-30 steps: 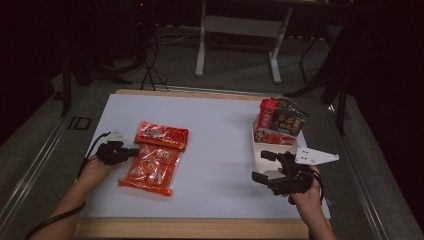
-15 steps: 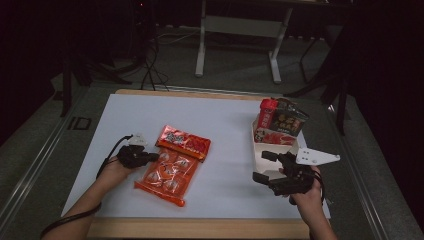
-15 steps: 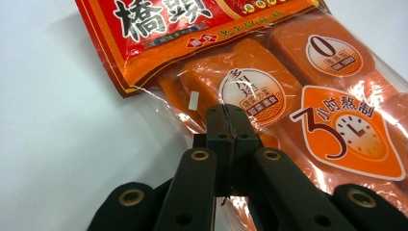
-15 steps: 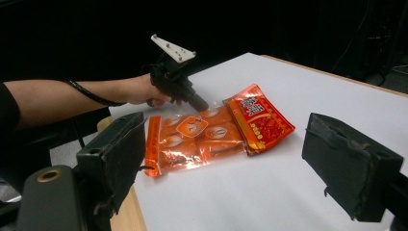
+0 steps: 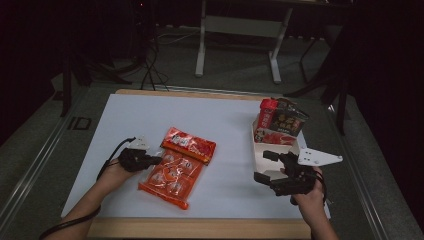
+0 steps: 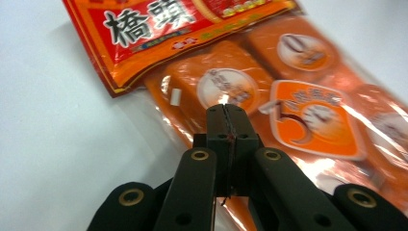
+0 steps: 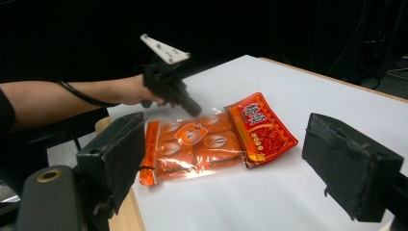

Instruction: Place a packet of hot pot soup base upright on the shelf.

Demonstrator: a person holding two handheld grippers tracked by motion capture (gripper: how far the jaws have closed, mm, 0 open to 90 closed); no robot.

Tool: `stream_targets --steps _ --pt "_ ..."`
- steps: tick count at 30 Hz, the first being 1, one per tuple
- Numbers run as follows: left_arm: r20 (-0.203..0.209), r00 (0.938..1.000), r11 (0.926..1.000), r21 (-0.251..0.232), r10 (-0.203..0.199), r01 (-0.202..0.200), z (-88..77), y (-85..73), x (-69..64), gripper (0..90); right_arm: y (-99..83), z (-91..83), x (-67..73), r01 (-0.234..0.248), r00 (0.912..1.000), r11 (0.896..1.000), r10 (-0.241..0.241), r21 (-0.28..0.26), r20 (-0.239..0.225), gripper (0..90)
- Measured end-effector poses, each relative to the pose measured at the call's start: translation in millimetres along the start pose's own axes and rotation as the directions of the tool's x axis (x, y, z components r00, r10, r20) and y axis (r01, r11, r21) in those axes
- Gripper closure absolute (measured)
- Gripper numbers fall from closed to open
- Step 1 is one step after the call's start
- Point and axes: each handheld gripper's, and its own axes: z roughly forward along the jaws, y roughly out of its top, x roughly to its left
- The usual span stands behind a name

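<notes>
Two snack packs [image 5: 176, 165], one box [image 5: 272, 150]

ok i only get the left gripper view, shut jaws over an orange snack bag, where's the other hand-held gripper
observer: the right hand-held gripper is at the table's right side, jaws open, nothing between them.
operator: anything near it
observer: a white tray just beyond it, with a red pack and dark packets standing in it.
operator: is my bag near the table edge
observer: the orange bag lies wholly on the white sheet, one corner near the front edge.
</notes>
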Motion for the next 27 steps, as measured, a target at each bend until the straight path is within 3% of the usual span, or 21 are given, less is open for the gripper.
stream_targets --steps 6,10,14,15,17,18,20,24,27 --pt "0.013 0.9998 0.9996 0.023 0.012 -0.013 -24.9 -12.8 -6.9 89.9 -0.9 -6.4 1.7 0.006 0.9998 1.0 -0.006 -0.01 0.021 15.3" --pt "0.013 0.9999 0.9992 0.04 0.008 -0.009 -28.8 -21.0 -9.8 89.9 -3.8 -10.1 1.3 0.018 0.9988 1.0 -0.017 -0.014 0.046 15.3" --pt "0.018 0.9998 0.9968 0.078 0.013 -0.014 -26.4 -30.0 -13.1 89.9 -8.2 -12.8 -0.1 0.007 0.9994 1.0 -0.006 -0.017 0.035 15.3" --pt "0.034 0.9994 0.997 0.077 0.008 -0.01 -25.3 -31.6 -13.8 89.9 -10.1 -14.0 0.0 0.01 0.9987 1.0 -0.01 -0.016 0.05 15.2" --pt "0.037 0.9987 0.9943 0.099 0.035 -0.039 -20.8 -32.4 -18.6 90.0 -11.0 -14.4 0.0 0.018 0.9976 1.0 -0.017 -0.012 0.067 15.2" --pt "0.03 0.9991 0.9948 0.097 0.028 -0.031 -19.7 -31.1 -20.2 90.0 -12.8 -14.9 -0.9 0.021 0.995 1.0 -0.02 -0.006 0.098 15.2" --pt "0.034 0.9994 0.9967 0.081 0.006 -0.008 -18.7 -31.9 -19.7 90.0 -14.2 -14.5 -2.0 0.018 0.9934 1.0 -0.017 -0.004 0.113 15.2" --pt "0.053 0.9984 0.9972 0.073 -0.016 0.012 -17.2 -32.4 -22.2 90.0 -15.7 -12.6 -2.8 0.013 0.994 1.0 -0.013 -0.004 0.108 15.2" --pt "0.086 0.9963 0.9974 0.072 -0.008 0.001 -12.7 -30.0 -29.5 90.0 -16.2 -10.5 -2.5 0.018 0.9939 1.0 -0.019 0.008 0.109 15.2"
